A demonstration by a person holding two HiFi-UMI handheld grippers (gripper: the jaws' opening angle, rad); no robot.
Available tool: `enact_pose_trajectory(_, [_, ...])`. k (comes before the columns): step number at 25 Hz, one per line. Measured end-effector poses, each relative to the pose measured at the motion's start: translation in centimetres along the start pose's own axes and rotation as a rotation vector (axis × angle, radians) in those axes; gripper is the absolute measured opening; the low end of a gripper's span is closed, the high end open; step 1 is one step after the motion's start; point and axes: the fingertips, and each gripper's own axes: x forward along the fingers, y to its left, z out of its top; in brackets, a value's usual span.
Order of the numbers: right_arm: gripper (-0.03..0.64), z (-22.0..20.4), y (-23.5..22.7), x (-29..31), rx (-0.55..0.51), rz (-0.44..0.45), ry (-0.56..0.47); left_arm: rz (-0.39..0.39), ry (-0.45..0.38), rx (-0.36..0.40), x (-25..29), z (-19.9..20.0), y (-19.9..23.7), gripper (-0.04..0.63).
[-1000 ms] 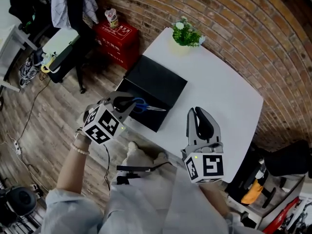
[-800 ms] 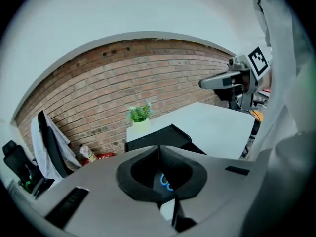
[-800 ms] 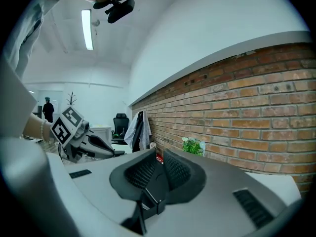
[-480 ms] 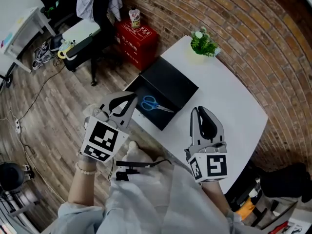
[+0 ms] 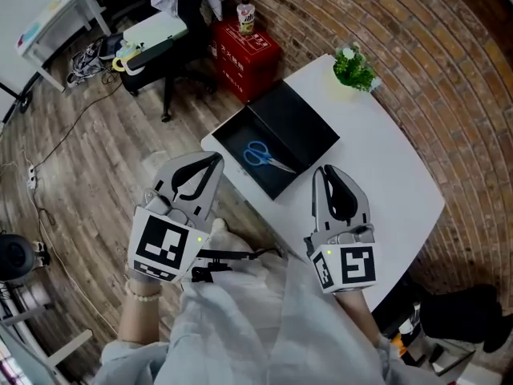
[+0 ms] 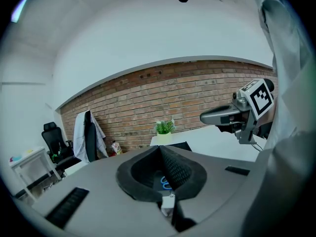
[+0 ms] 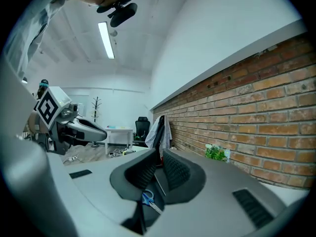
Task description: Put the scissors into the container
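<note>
The blue-handled scissors [image 5: 264, 156] lie flat on the floor of the black open container [image 5: 309, 121], which stands at the near-left corner of the white table [image 5: 385, 167]. My left gripper [image 5: 216, 160] hangs shut and empty over the floor, just off the table's corner and short of the container. My right gripper [image 5: 321, 170] is shut and empty above the table, right of the container. In the left gripper view the scissors [image 6: 165, 182] show low behind the closed jaws. The right gripper view also has the scissors [image 7: 148, 199] below its jaws.
A small potted plant [image 5: 353, 69] stands at the table's far corner by the brick wall. A red box [image 5: 244, 46] with a can on it and a chair [image 5: 160, 34] are on the wooden floor to the left. Cables lie on the floor.
My left gripper has pulled back from over the container toward the person, and its jaws have closed empty. The scissors now lie free inside the container. The right gripper has barely moved.
</note>
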Motion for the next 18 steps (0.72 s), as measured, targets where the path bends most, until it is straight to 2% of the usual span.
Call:
enact_pose_trajectory(8, [0.061,-0.4,1.6,-0.2,-0.028,0.05,0.003,0.091,-0.023,-0.014,-2.5,0.6,-0.3,0.019])
enact_pose_trajectory(18, [0.058,-0.6,2.1,-0.1,-0.047,0.055,0.02,0.103,-0.007,-0.016,-2.7,0.3,-0.5,0.018])
